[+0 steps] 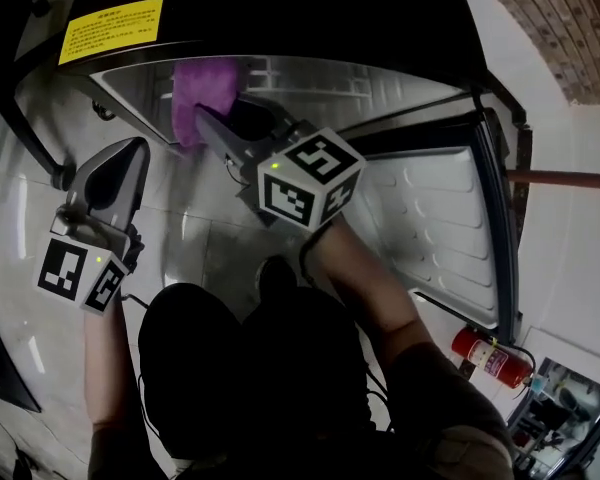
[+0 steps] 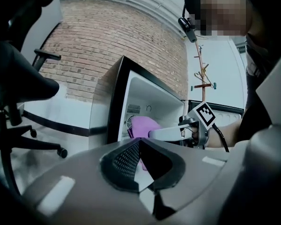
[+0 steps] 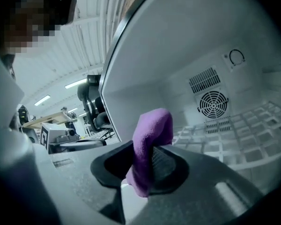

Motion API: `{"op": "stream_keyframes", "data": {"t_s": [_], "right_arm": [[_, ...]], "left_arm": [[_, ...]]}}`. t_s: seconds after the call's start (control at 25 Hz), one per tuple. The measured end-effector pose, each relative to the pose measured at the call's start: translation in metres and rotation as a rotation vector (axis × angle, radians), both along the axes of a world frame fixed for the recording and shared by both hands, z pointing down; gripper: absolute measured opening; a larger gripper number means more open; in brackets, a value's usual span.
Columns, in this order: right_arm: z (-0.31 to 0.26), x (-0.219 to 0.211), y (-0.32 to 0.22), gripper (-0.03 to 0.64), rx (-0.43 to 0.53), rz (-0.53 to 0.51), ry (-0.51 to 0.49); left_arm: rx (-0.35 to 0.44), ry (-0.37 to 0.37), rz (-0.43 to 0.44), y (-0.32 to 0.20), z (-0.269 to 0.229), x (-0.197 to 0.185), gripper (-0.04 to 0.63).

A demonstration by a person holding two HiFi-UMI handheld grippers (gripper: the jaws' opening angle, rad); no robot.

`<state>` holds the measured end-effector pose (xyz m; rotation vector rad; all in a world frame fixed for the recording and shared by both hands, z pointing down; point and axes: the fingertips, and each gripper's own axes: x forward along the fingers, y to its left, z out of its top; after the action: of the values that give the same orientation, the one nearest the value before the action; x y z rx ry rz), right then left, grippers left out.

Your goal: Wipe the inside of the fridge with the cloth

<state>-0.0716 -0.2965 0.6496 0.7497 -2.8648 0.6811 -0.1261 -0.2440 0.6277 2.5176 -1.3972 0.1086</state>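
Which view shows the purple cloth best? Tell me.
Right gripper view: the cloth sits central, clamped by the right gripper. Head view shows it from above; left gripper view, small, partly hidden.

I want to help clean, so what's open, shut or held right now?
Right gripper: shut on the purple cloth.
Left gripper: shut, empty, outside the fridge.
Purple cloth: held up inside the fridge.
Fridge door: open wide.

A pale, glossy tiled floor (image 1: 195, 233) carries the open fridge (image 1: 280, 28). A red fire extinguisher (image 1: 488, 355) and the wheeled base of an office chair (image 2: 47, 146) also rest on it. Inside the fridge, a white wire shelf (image 3: 239, 132) spans the compartment below the round fan grille (image 3: 213, 104).
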Motion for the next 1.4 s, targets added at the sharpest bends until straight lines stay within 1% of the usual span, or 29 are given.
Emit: {"op": "stream_keyframes", "data": {"t_s": [0.16,0.32,0.48,0.68,0.8,1.04,1.08,1.2,1.24,1.32,1.4], "right_arm": [[-0.019,-0.015,-0.01,0.077,0.064,-0.012,-0.043],[-0.045,-0.032,-0.028,0.077,0.155,-0.012,-0.095],[-0.055,-0.051,-0.04,0.077,0.182,-0.032,-0.116],[-0.046,-0.065,-0.056,0.077,0.167,-0.036,-0.069],[-0.033,-0.069,-0.064,0.077,0.155,-0.033,0.006],[-0.013,-0.073,-0.075,0.075,0.176,-0.028,0.226],[-0.006,-0.073,-0.076,0.076,0.184,-0.032,0.289],[0.019,-0.072,-0.075,0.077,0.254,-0.06,0.532],[0.024,-0.072,-0.074,0.077,0.28,-0.059,0.584],[0.028,-0.073,-0.072,0.077,0.321,-0.045,0.632],[0.027,-0.072,-0.071,0.077,0.341,-0.035,0.647]], "left_arm": [[0.041,-0.024,-0.018,-0.005,-0.008,-0.016,0.017],[0.079,-0.041,0.0,-0.01,-0.021,-0.02,0.017],[0.088,-0.039,-0.005,-0.013,-0.027,-0.022,0.017],[0.102,-0.043,-0.015,-0.012,-0.032,-0.028,0.017],[0.092,-0.043,-0.026,-0.01,-0.03,-0.033,0.018],[0.075,-0.056,-0.029,-0.002,-0.024,-0.035,0.017],[0.074,-0.058,-0.03,-0.001,-0.024,-0.036,0.017],[0.077,-0.064,-0.031,0.001,-0.025,-0.037,0.017],[0.08,-0.065,-0.031,0.001,-0.026,-0.037,0.017],[0.083,-0.067,-0.033,0.001,-0.027,-0.039,0.017],[0.082,-0.067,-0.037,0.002,-0.027,-0.04,0.018]]}}
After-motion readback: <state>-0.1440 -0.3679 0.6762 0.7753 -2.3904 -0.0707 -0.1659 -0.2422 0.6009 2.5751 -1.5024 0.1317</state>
